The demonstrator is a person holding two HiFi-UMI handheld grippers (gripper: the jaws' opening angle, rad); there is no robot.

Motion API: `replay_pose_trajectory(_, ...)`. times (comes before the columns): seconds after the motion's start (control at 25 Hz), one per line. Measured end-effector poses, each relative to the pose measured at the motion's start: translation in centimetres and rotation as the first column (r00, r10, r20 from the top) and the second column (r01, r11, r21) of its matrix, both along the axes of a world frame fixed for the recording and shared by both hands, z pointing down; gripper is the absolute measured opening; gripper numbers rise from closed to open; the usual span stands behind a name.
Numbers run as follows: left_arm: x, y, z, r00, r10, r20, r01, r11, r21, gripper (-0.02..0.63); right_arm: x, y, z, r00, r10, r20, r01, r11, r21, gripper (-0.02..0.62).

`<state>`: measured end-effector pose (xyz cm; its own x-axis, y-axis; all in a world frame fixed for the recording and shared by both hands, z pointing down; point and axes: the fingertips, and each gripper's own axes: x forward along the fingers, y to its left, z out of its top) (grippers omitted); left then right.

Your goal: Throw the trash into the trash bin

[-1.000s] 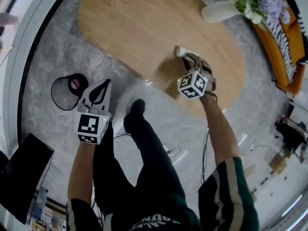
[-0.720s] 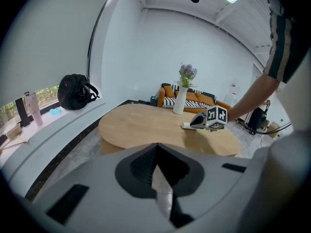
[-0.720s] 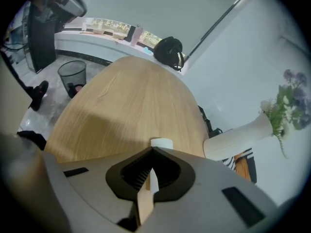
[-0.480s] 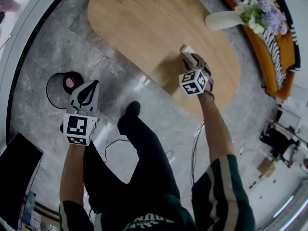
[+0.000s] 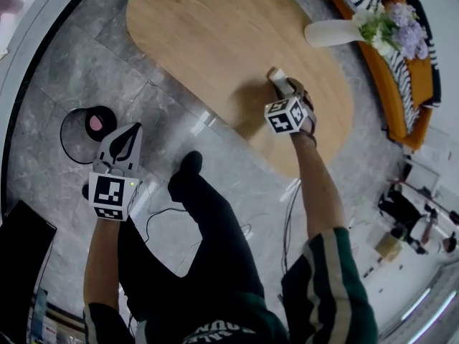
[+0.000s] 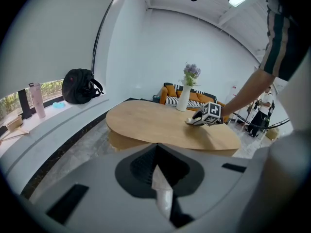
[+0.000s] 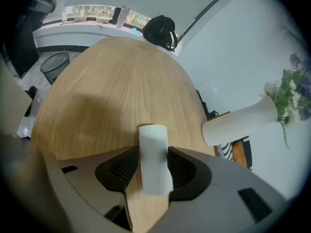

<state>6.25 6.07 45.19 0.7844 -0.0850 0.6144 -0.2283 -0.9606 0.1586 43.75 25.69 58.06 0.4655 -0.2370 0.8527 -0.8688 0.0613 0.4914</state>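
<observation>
A white paper roll [image 5: 276,75] lies on the oval wooden table [image 5: 201,34]. My right gripper [image 5: 282,86] points down over it. In the right gripper view the roll [image 7: 153,135] lies between the jaws of that gripper [image 7: 153,152], which have just been opening; the roll looks unsqueezed and rests on the wood. My left gripper [image 5: 134,129] hangs over the floor just right of the black mesh trash bin [image 5: 72,120], which holds something pink. In the left gripper view that gripper [image 6: 158,148] is shut on a thin white scrap of paper [image 6: 164,193].
A white vase [image 5: 330,33] with purple flowers stands on the table's far end, and an orange sofa [image 5: 391,84] lies beyond it. The person's leg and shoe [image 5: 188,167] are between the grippers. A black backpack [image 6: 80,85] sits on the window ledge. Cables trail on the floor.
The left gripper has shifted left, a little nearer the bin. The right gripper has stayed at the roll and tipped down over it.
</observation>
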Motion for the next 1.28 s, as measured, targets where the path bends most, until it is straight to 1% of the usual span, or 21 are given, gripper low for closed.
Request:
replay_pose_trajectory(0.04, 0.0, 0.0, 0.2, 1.000, -0.001, 0.002, 0.001, 1.000, -0.003, 0.000, 0.3, 0.1, 0.1, 1.000, 0.011, -0.005, -0.011, 1.000, -0.008, 0.186)
replay_pose_trajectory(0.08, 0.1, 0.0, 0.4, 1.000, -0.002, 0.004, 0.002, 1.000, -0.005, 0.000, 0.6, 0.2, 0.1, 1.000, 0.020, -0.010, -0.020, 1.000, -0.012, 0.167)
replay_pose_trajectory(0.12, 0.1, 0.0, 0.6, 1.000, -0.003, 0.006, 0.003, 1.000, -0.009, 0.000, 0.9, 0.1, 0.0, 1.000, 0.025, -0.014, -0.025, 1.000, -0.011, 0.162)
replay_pose_trajectory(0.28, -0.5, -0.1, 1.0, 1.000, -0.015, 0.006, 0.015, 1.000, -0.027, 0.000, 0.5, -1.1, -1.1, 1.000, 0.021, -0.022, -0.020, 0.999, 0.027, 0.145)
replay_pose_trajectory(0.44, -1.4, -0.9, 0.3, 0.999, -0.038, -0.017, 0.038, 0.999, -0.023, 0.000, -1.0, -3.0, -2.5, 1.000, -0.003, -0.018, 0.003, 0.999, 0.041, 0.143)
replay_pose_trajectory(0.56, -3.0, -2.0, -0.5, 0.997, -0.063, -0.031, 0.063, 0.998, -0.009, 0.000, -3.6, -5.8, -4.8, 0.999, -0.044, -0.016, 0.045, 0.995, 0.090, 0.143)
replay_pose_trajectory(0.64, -4.6, -3.0, -0.7, 0.996, -0.078, -0.042, 0.077, 0.997, -0.008, 0.000, -6.1, -8.2, -6.1, 0.998, -0.062, -0.006, 0.062, 0.988, 0.144, 0.143)
replay_pose_trajectory(0.76, -7.7, -5.0, -1.2, 0.993, -0.108, -0.046, 0.107, 0.994, -0.008, 0.000, -10.6, -12.6, -7.6, 0.996, -0.076, 0.042, 0.065, 0.971, 0.231, 0.143)
replay_pose_trajectory(0.96, -13.7, -8.1, -2.3, 0.985, -0.162, -0.052, 0.162, 0.987, 0.000, 0.000, -19.6, -19.4, -9.6, 0.984, -0.148, 0.103, 0.108, 0.940, 0.323, 0.143)
replay_pose_trajectory(1.12, -19.1, -10.0, -3.1, 0.974, -0.223, -0.049, 0.224, 0.975, 0.007, 0.000, -27.5, -24.5, -10.6, 0.961, -0.225, 0.164, 0.146, 0.909, 0.391, 0.144)
replay_pose_trajectory(1.28, -25.1, -12.0, -3.0, 0.956, -0.290, -0.037, 0.290, 0.957, 0.000, 0.000, -36.3, -28.8, -10.6, 0.925, -0.291, 0.246, 0.162, 0.884, 0.439, 0.143)
